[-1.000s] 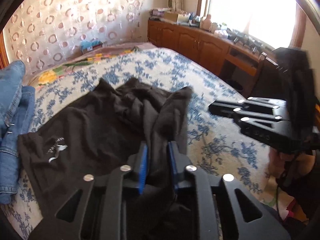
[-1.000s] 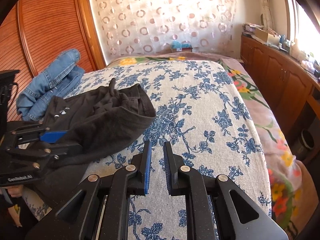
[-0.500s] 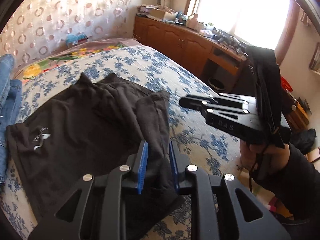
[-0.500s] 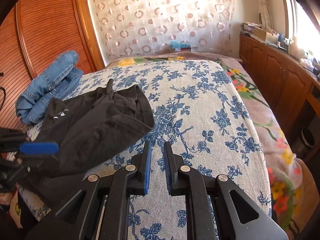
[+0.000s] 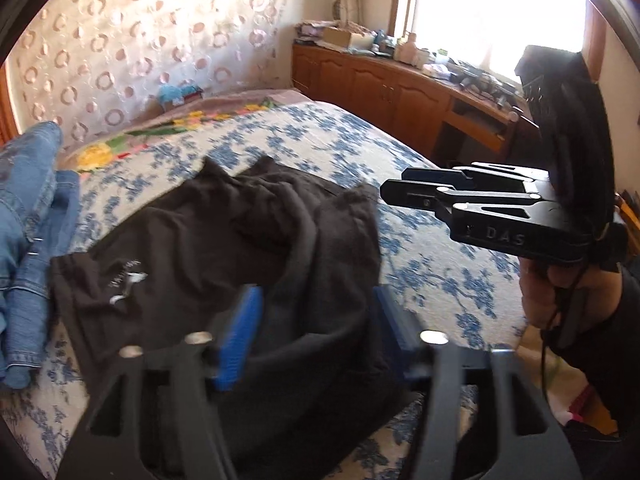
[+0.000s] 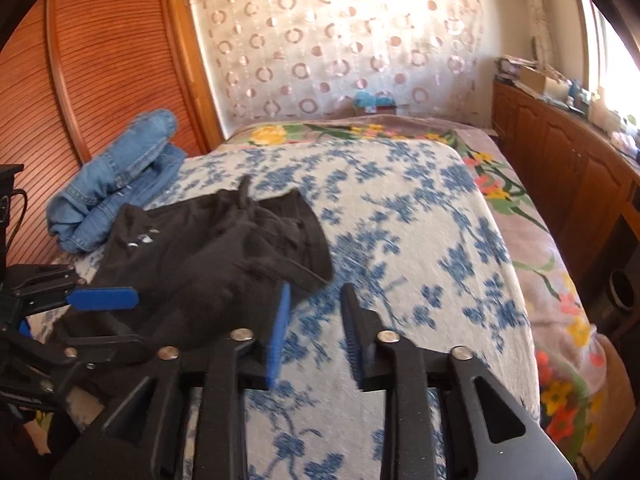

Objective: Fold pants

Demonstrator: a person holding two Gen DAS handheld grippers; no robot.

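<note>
Crumpled black pants (image 5: 224, 248) with a small white logo lie on the near left part of the bed. My left gripper (image 5: 316, 320) hovers over their near edge. Its jaws are opening, and the dark cloth lies loose between the blue pads (image 5: 240, 336), which do not press on it. In the right wrist view the pants (image 6: 216, 248) sit just left of my right gripper (image 6: 316, 308). Its jaws are opening too, with only bedspread showing between them. The left gripper's blue pad (image 6: 102, 298) shows at the left edge. A hand holds the right gripper (image 5: 400, 192) beside the pants.
The bed carries a white bedspread (image 6: 400, 220) with blue flowers. Folded blue jeans (image 6: 120, 176) lie at its far left by a wooden wardrobe (image 6: 100, 80). Wooden cabinets (image 5: 380, 88) with clutter on top run under the window, right of the bed.
The left jaws were shut on a fold of the black pants and have now spread wide, so the cloth has dropped loose. The right jaws have parted as well.
</note>
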